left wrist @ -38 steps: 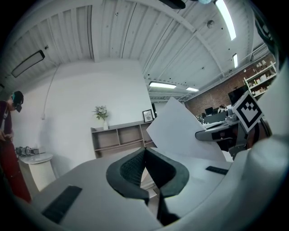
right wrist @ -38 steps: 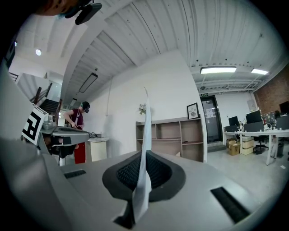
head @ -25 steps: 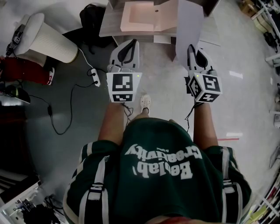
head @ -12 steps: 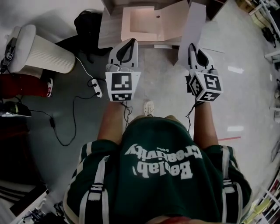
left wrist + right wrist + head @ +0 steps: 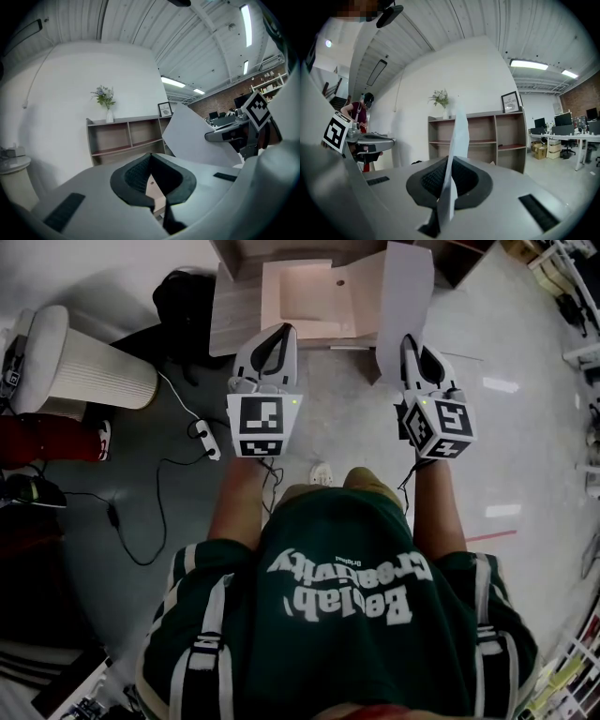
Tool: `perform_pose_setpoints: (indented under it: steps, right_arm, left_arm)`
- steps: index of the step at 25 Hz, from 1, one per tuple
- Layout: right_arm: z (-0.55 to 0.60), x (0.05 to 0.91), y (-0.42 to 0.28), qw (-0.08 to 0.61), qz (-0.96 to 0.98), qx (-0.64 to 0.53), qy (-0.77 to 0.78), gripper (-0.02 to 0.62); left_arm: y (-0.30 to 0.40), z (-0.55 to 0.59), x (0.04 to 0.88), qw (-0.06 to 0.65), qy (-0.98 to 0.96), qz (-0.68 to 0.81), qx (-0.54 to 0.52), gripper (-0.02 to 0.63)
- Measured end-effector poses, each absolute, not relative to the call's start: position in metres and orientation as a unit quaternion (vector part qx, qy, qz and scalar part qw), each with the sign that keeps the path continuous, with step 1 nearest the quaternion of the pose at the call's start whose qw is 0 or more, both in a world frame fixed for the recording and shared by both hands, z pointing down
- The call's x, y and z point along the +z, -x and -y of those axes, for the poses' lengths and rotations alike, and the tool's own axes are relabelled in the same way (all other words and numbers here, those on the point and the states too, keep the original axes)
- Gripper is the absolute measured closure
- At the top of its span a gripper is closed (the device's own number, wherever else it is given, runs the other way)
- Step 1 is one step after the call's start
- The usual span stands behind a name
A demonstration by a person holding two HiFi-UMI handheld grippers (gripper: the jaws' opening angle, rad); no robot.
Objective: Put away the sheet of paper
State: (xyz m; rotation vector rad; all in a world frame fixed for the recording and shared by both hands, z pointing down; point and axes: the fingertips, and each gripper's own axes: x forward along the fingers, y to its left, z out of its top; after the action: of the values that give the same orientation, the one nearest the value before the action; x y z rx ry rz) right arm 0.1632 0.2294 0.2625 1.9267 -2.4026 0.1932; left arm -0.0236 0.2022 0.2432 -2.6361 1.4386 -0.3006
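Paper is the thing in hand: the sheet of paper (image 5: 405,292) is pinched by its near edge between the closed jaws of the right gripper (image 5: 410,338). It is held upright and edge-on to that gripper, so that it rises toward the far side without being bent or creased. A grip at one edge seems to have been chosen so that the free far end can be led in first. On the far side a pink folder (image 5: 309,296) is laid open on a wooden top (image 5: 234,310), its flap spread to the right, apparently so that a sheet can be slid inside. In the head view the sheet is seen over the folder's right part, but whether it touches the folder cannot be told; it is not yet put away. The left gripper (image 5: 281,331) is pressed together with nothing between its jaws. It is pointed at the folder from the near left, and is judged to be kept free for steadying or closing it.
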Motion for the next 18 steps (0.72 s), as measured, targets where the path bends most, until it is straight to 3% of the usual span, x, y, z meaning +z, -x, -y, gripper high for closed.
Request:
perform_pose_setpoints:
  steps: [18]
  right_arm:
    - [-0.117, 0.309, -0.18, 0.043, 0.796, 0.104, -0.594, 0.561]
  left_arm:
    - [0.01, -0.11, 0.28, 0.045, 0.862, -0.487, -0.13, 0.588]
